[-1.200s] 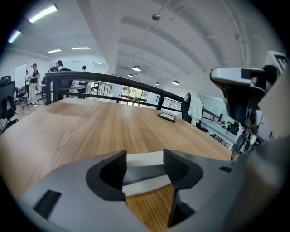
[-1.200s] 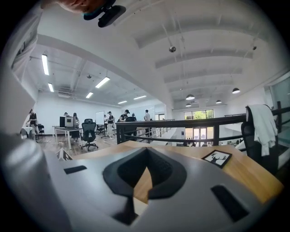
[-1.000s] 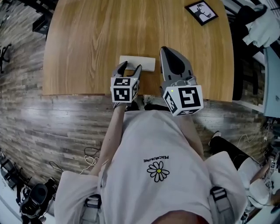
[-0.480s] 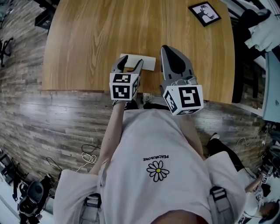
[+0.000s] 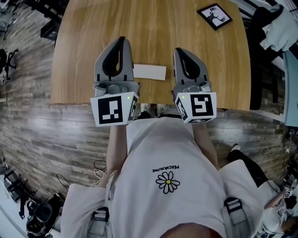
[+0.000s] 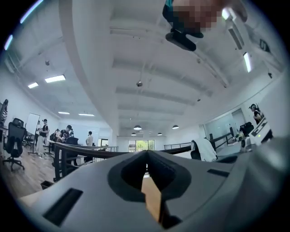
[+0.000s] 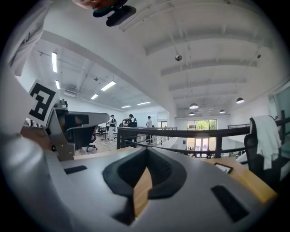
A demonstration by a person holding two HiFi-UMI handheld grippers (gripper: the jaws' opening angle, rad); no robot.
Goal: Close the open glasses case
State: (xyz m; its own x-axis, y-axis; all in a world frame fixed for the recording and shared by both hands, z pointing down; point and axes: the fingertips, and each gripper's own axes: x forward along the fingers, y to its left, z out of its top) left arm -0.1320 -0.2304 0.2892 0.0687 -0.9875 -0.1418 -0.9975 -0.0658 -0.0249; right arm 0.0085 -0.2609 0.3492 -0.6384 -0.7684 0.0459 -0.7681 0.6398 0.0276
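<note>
Left gripper (image 5: 121, 41) sits above the near edge of the worktop (image 5: 84, 56); its jaws have just been closing and are clenched tip to tip, nothing between them (its own view shows only ceiling and office beyond). The glasses case (image 5: 149, 72) is the white slab lying flat on the worktop between the two grippers, in neither pair of jaws. Right gripper (image 5: 181, 51) is likewise clenched and empty, and a small framed picture (image 5: 214, 14) sits far right, well apart.
</note>
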